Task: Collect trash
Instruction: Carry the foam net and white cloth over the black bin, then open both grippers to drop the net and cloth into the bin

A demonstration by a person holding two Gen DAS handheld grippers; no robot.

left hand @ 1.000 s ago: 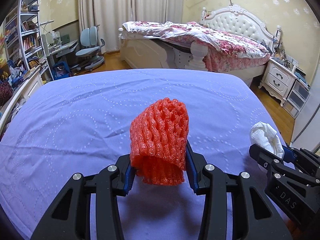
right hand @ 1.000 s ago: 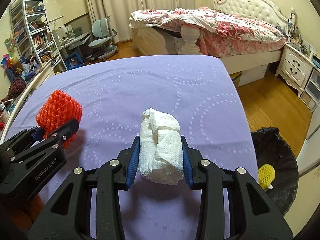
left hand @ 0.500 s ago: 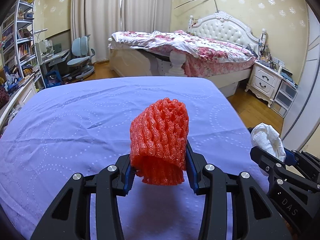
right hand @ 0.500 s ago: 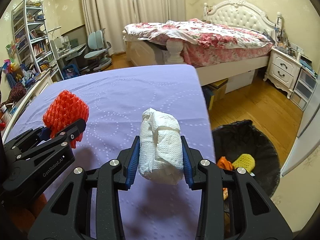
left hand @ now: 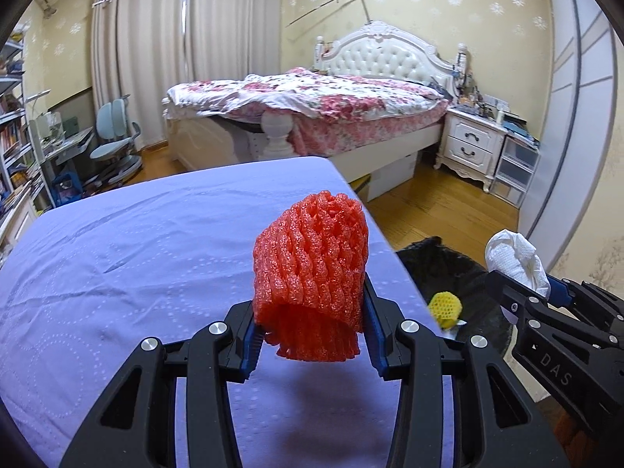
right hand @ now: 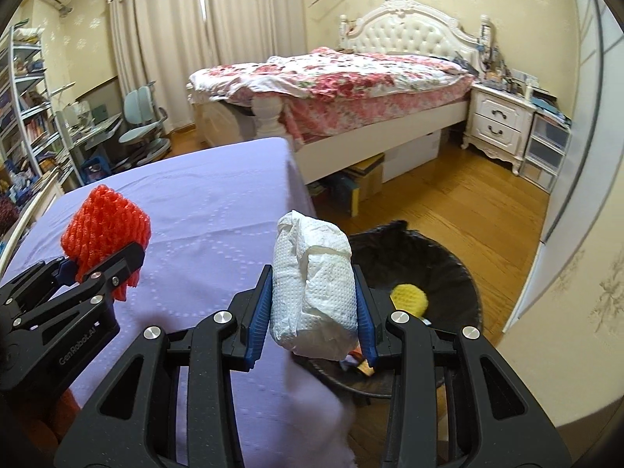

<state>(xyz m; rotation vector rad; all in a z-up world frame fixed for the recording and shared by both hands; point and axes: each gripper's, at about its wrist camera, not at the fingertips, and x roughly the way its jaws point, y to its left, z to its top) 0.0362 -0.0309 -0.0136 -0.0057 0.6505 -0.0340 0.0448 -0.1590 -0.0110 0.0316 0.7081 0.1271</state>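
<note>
My left gripper (left hand: 310, 335) is shut on a red foam fruit net (left hand: 312, 269), held above the right part of the purple-covered table (left hand: 136, 257). My right gripper (right hand: 314, 312) is shut on a crumpled white paper wad (right hand: 314, 284), held over the table's right edge. Just beyond it on the floor stands a black-lined trash bin (right hand: 440, 269) holding a yellow foam net (right hand: 409, 298). In the left wrist view the right gripper (left hand: 522, 284) with the white wad (left hand: 514, 257) sits at the right, over the bin (left hand: 440, 269). The right wrist view shows the left gripper (right hand: 101, 269) with the red net (right hand: 105, 230).
A bed with a floral quilt (left hand: 312, 101) stands behind the table, with a white nightstand (left hand: 475, 144) to its right. A desk and blue chair (left hand: 113, 144) and bookshelves line the left wall. Wooden floor (right hand: 468, 202) lies between table, bin and bed.
Both grippers have swung to the right with their loads. The table's right edge and the trash bin have come into view, and the right gripper now hangs by the bin.
</note>
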